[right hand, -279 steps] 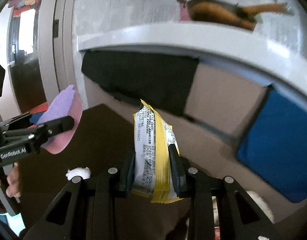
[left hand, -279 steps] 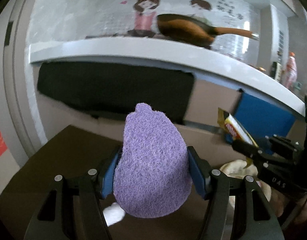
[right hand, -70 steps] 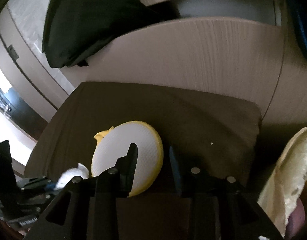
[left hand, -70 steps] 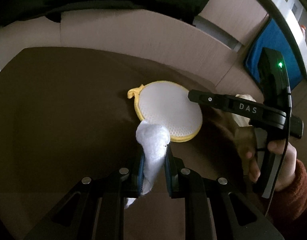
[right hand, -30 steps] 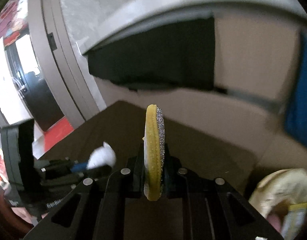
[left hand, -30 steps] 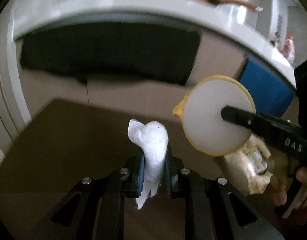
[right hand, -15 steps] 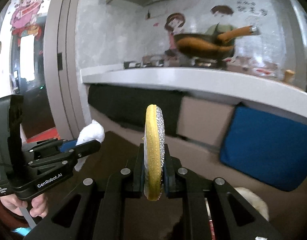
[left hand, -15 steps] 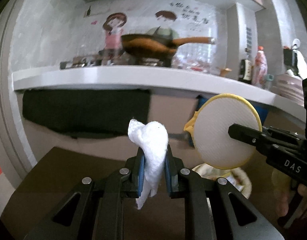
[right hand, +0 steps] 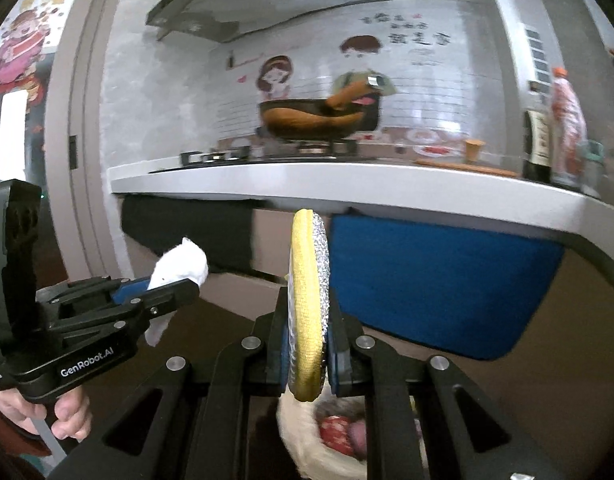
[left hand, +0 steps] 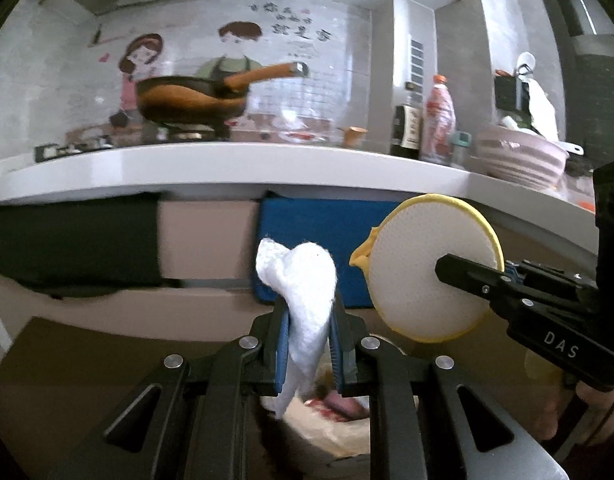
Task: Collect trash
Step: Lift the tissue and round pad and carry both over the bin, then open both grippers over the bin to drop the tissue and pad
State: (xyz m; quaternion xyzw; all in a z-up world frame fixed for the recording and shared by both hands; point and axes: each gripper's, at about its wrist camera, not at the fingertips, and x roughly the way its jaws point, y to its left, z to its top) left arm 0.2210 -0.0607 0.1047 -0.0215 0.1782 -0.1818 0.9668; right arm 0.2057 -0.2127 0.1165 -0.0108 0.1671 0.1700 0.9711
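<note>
My left gripper (left hand: 307, 312) is shut on a crumpled white tissue (left hand: 305, 280) and holds it up in the air. My right gripper (right hand: 309, 320) is shut on a round yellow scouring pad (right hand: 309, 280), seen edge-on with its silver side to the right. In the left wrist view the pad (left hand: 423, 268) shows its white face, to the right of the tissue. In the right wrist view the left gripper with the tissue (right hand: 183, 266) is at the left. A cream trash bag (left hand: 331, 428) with trash inside lies open below both grippers; it also shows in the right wrist view (right hand: 307, 444).
A brown table (left hand: 67, 364) lies below. Behind it runs a white kitchen counter (left hand: 227, 168) with a frying pan (left hand: 187, 100), bottles (left hand: 437, 120) and a bowl (left hand: 519, 156). A blue cloth (left hand: 327, 232) and a black cloth (left hand: 67, 240) hang under the counter.
Both grippers have swung to the right and lifted a little with their loads; the trash bag now lies below the fingers of both. Earlier they picked the tissue and pad off the table.
</note>
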